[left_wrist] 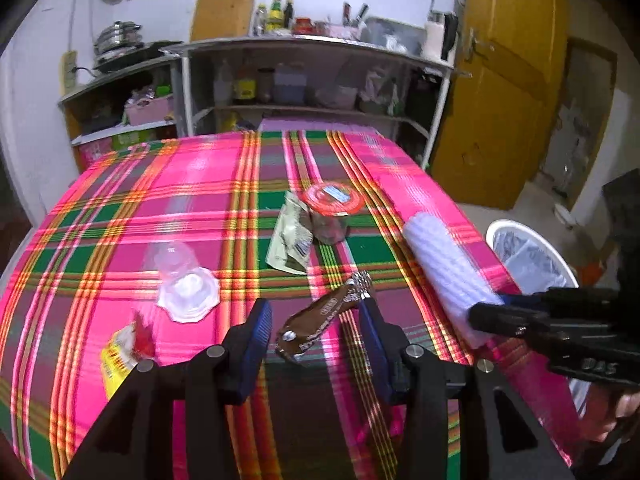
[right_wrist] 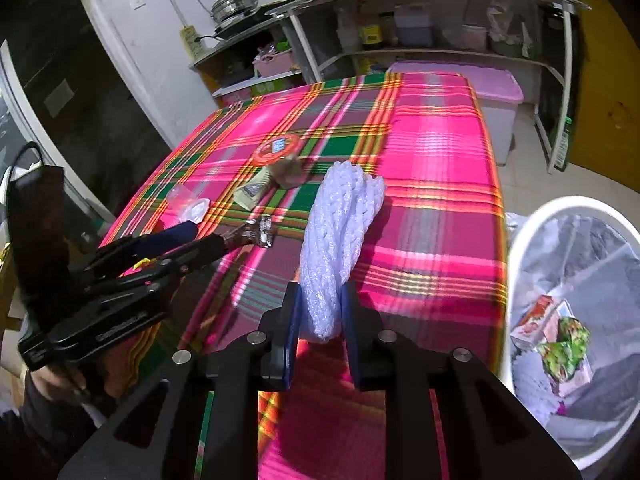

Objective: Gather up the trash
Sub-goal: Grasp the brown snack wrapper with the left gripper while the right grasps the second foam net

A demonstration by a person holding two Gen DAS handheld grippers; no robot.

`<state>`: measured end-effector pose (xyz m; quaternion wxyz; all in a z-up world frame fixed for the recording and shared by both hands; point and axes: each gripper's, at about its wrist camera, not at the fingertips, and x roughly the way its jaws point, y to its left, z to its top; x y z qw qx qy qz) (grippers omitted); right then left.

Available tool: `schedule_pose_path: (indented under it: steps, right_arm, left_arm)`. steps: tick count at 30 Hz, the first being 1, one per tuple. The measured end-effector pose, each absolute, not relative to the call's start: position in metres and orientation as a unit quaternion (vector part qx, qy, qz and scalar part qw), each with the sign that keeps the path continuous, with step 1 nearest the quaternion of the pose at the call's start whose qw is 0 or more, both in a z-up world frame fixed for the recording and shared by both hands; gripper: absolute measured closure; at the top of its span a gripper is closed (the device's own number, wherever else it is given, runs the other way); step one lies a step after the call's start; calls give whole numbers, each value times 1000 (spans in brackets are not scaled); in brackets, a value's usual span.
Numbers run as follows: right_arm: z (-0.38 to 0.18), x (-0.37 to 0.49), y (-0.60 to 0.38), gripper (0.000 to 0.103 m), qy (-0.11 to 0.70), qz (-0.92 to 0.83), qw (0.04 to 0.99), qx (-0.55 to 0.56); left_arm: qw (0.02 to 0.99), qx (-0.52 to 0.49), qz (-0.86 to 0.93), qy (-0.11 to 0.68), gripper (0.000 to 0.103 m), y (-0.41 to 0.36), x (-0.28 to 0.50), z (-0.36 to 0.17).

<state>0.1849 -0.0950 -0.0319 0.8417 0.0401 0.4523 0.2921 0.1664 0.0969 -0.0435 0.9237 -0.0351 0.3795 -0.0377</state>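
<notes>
A brown candy-bar wrapper (left_wrist: 320, 322) with a crinkled foil end lies on the plaid tablecloth (left_wrist: 200, 200) between the fingers of my left gripper (left_wrist: 316, 320), which is open around it. My right gripper (right_wrist: 320, 312) is shut on the near end of a white foam net sleeve (right_wrist: 340, 232), which also shows in the left wrist view (left_wrist: 444, 272). Other trash on the table: a clear plastic cup (left_wrist: 182, 276) on its side, a green packet (left_wrist: 290, 240), a red-lidded jar (left_wrist: 332, 210) and a yellow-red wrapper (left_wrist: 120, 354). The left gripper (right_wrist: 244, 238) shows in the right wrist view.
A white bin (right_wrist: 532, 248) lined with a clear bag stands right of the table and holds cartons and wrappers; its rim shows in the left wrist view (left_wrist: 520, 228). Metal shelves (left_wrist: 312, 44) with bottles stand behind the table. A yellow door (left_wrist: 508, 80) is at the right.
</notes>
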Motion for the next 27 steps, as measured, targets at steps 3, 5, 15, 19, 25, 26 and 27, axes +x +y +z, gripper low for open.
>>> schedule_pose_path:
  steps: [3,5,15,19,25,26,27]
  right_arm:
    - [-31,183,-103,82,451,285,845,45]
    - [-30,181,-107,82,449,283,846,47]
    - [-18,168,-125,82,435,280,854,55]
    - [-13,162,-136,82,428,274,859,59]
    - [-4,151,-151,82,416,266,867,63]
    - [-3,148,-153,82,414,266,868,62]
    - [-2,146,-155,82,413,265,869,63]
  left_arm:
    - [919,-24,-31,393,58,93,174,-50]
    - [917,-27,-26,396,58,94,175,-51]
    - [911,1,-27,412,82,70,160,-57]
    - [912,-16,-27,409,83,65,150,-57]
    - [924,-47,-27,379,83,54,123,-39]
    - [925,-50,-28,375,83,53,119,-36]
    - [927,-53,-28,371,83,51,115,-33]
